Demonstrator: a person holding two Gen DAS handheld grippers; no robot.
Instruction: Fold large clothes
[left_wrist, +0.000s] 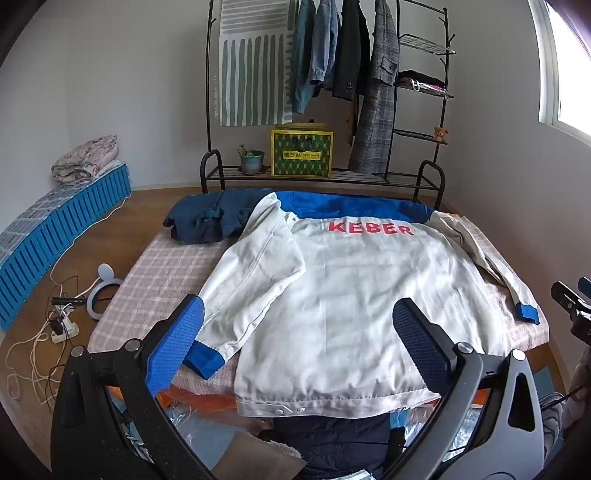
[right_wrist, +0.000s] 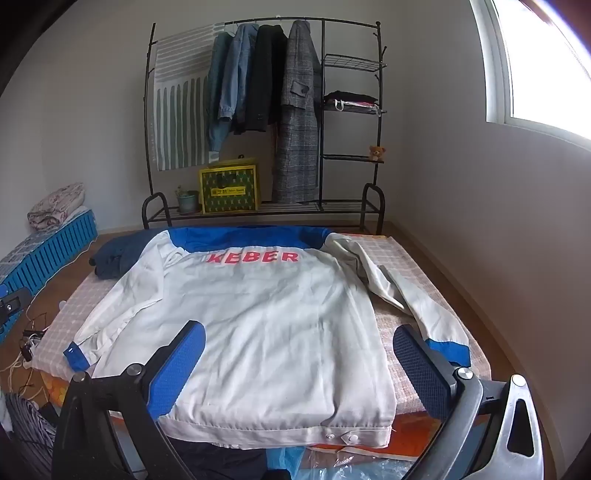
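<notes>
White jacket (left_wrist: 332, 295), back up, laid flat on checked mattress (left_wrist: 162, 273). Left tongs (left_wrist: 299, 343) and right tongs (right_wrist: 299, 362) held wide, nothing gripped.

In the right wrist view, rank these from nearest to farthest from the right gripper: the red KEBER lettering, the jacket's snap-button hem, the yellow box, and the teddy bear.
From the right gripper:
1. Snap-button hem, bottom edge of the jacket, lower right.
2. KEBER lettering, across the jacket's upper back.
3. Yellow box, on the rack's bottom shelf, left of centre.
4. Teddy bear, on a right-hand rack shelf; depth close to the box's.
</notes>
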